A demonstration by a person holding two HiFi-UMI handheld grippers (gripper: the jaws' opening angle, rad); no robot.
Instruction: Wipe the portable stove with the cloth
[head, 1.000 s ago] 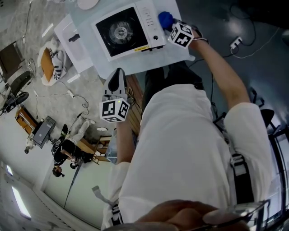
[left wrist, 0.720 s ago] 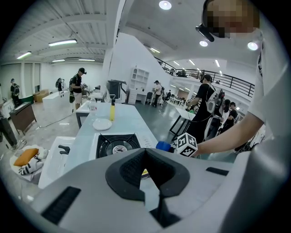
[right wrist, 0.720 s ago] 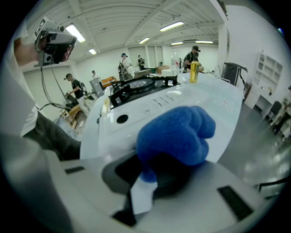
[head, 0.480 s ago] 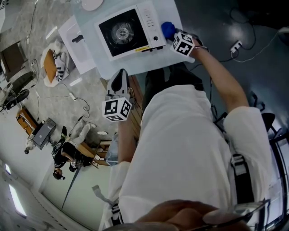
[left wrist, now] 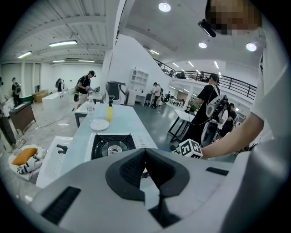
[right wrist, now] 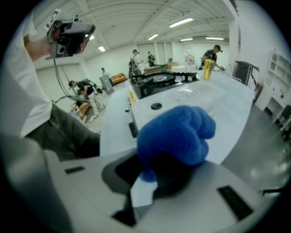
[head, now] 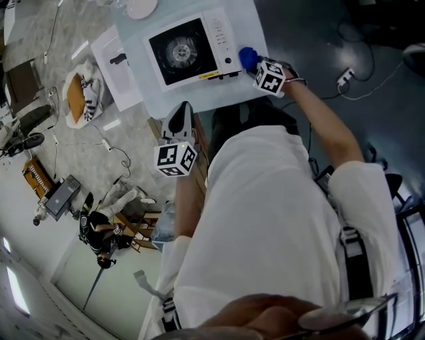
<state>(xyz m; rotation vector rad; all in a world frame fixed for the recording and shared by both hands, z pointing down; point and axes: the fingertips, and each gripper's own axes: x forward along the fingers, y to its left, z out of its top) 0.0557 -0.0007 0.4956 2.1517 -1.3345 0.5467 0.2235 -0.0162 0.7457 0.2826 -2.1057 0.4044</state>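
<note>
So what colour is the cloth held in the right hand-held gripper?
Bright blue. The cloth shows best in the right gripper view.

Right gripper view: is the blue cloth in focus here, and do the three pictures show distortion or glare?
Right gripper view: the blue cloth held in the right claw is soft and out of focus, the portable stove behind looks somewhat sharper; strong fisheye bend, dark corners. Left gripper view: same bend; ceiling lamps glare white. Head view: lines curve toward the edges.
</note>
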